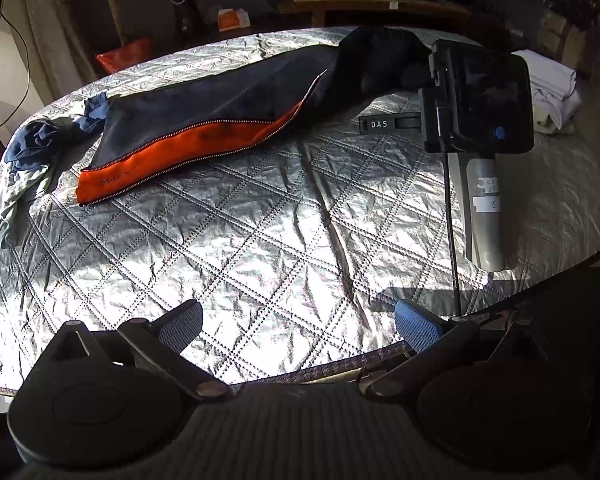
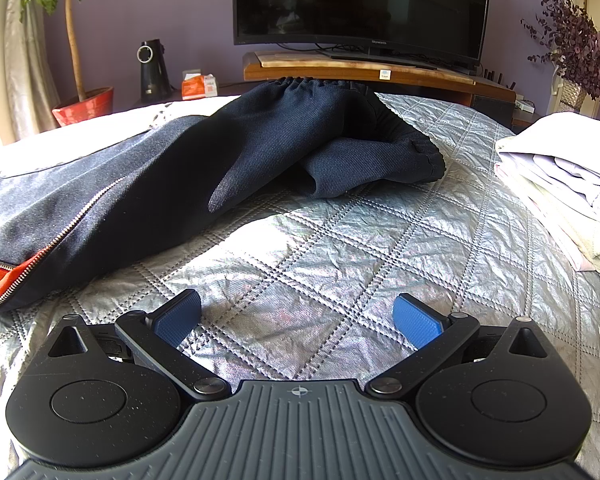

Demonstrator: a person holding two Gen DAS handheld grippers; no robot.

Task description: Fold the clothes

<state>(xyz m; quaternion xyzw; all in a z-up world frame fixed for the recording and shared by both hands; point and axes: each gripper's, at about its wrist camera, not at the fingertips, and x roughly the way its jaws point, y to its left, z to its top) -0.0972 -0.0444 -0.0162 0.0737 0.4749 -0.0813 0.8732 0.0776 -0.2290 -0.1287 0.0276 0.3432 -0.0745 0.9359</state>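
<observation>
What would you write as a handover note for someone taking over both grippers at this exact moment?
Left gripper: open, empty, over the near edge of the quilted cover.
Right gripper: open, empty, low over the cover, facing the trousers.
Navy trousers with an orange zip panel: stretched across the cover, waistband end bunched, not folded.
Crumpled blue and pale green clothes: at the far left edge, untouched.
Done: a stack of folded pale clothes on the right.
Left: flatten and fold the trousers, then the crumpled pile.
</observation>
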